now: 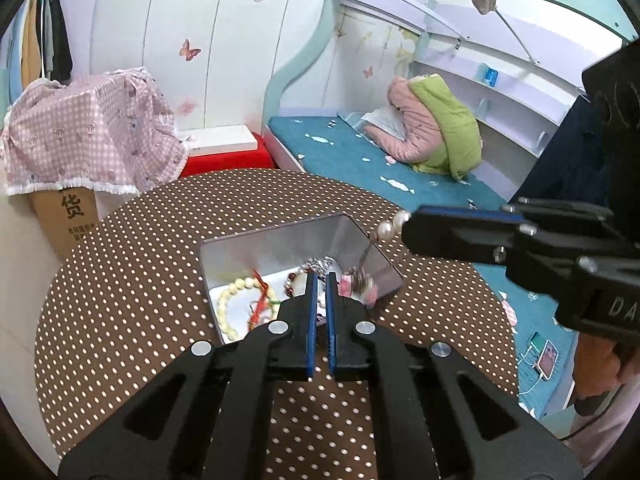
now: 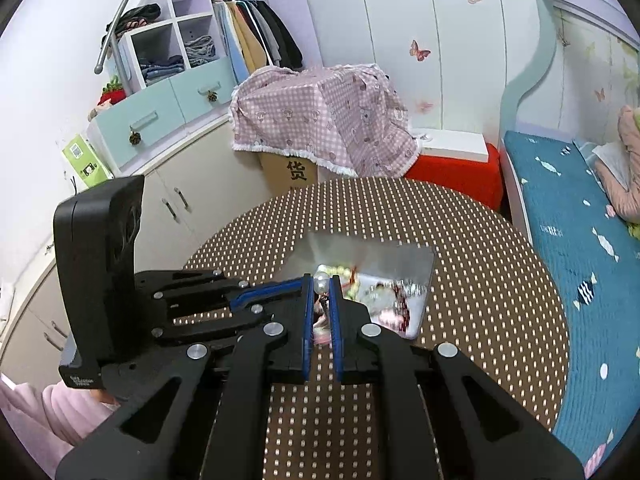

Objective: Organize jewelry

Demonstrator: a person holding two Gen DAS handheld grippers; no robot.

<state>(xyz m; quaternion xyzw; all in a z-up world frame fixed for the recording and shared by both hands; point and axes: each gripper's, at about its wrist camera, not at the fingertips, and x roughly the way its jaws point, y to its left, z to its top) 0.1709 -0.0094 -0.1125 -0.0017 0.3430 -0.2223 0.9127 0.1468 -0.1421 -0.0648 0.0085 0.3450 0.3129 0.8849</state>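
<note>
The metal tin [image 1: 280, 240] sat open near the middle of the round, dotted table [image 1: 140, 280], and everything else took its place from it. Inside the tin lay a cream bead bracelet [image 1: 232, 304] against the wall nearest the left gripper, with red cord across it, and a tangle of darker and pink pieces [image 1: 356, 280] heaped toward the far right wall. The right gripper [image 2: 322, 280] hung just above the tin's right rim, its jaws pressed on a pearl piece [image 2: 321, 280]; from the left wrist view two pearls [image 1: 394, 226] stuck out of its tip and something thin dangled from them down toward the tin, though blur kept me from telling whether it touched the heap. It looked to me as if the piece was held high so that its tail could clear the wall and drop inside rather than catch on the rim. The left gripper [image 1: 321, 280] hovered over the tin's near edge with its jaws nearly together, a thin gap between the blue pads and nothing in them, perhaps waiting to steady the tin or tidy the pile. The tin's walls stood upright and fairly tall, so any entry would have to come from above. Around the tin the tablecloth lay bare on every side, giving both tools room to pull back, while the table's edge toward the bed [image 1: 360, 160] was near enough that a dropped pearl could roll off.
</note>
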